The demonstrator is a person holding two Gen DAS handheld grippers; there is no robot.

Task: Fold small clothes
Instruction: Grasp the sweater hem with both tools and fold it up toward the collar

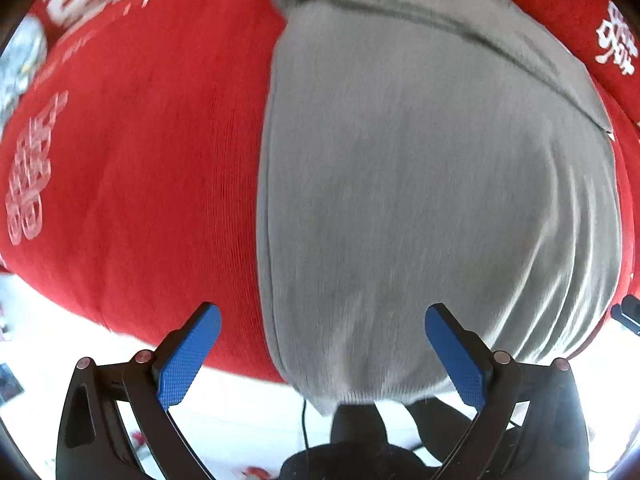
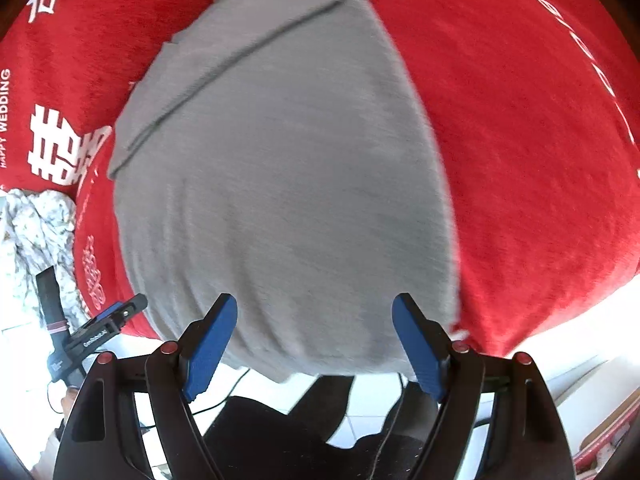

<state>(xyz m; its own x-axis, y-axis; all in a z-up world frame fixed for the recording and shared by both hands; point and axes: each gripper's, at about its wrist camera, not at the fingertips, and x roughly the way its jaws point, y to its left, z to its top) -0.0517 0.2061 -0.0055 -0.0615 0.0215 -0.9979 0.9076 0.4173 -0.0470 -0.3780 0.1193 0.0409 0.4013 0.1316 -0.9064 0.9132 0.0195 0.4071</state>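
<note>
A grey knit garment (image 1: pixel 420 184) lies spread on a red cloth (image 1: pixel 152 168) with white printed characters; its near hem hangs over the table's front edge. My left gripper (image 1: pixel 322 324) hovers above that near hem, jaws wide open, nothing between the blue pads (image 1: pixel 188 354). The right wrist view shows the same grey garment (image 2: pixel 280 184) on the red cloth (image 2: pixel 520 160), with a folded layer at its far end. My right gripper (image 2: pixel 314 316) stands open over the near hem, with no cloth pinched between its pads (image 2: pixel 210 346). The left gripper's body (image 2: pixel 100 328) shows at the lower left there.
A white patterned cloth (image 2: pixel 36 224) lies bunched at the left edge of the red cloth. Below the table's front edge are a pale floor (image 1: pixel 224 412), cables and a person's dark-clad legs (image 2: pixel 280 436). A wooden edge (image 2: pixel 608 428) shows at the lower right.
</note>
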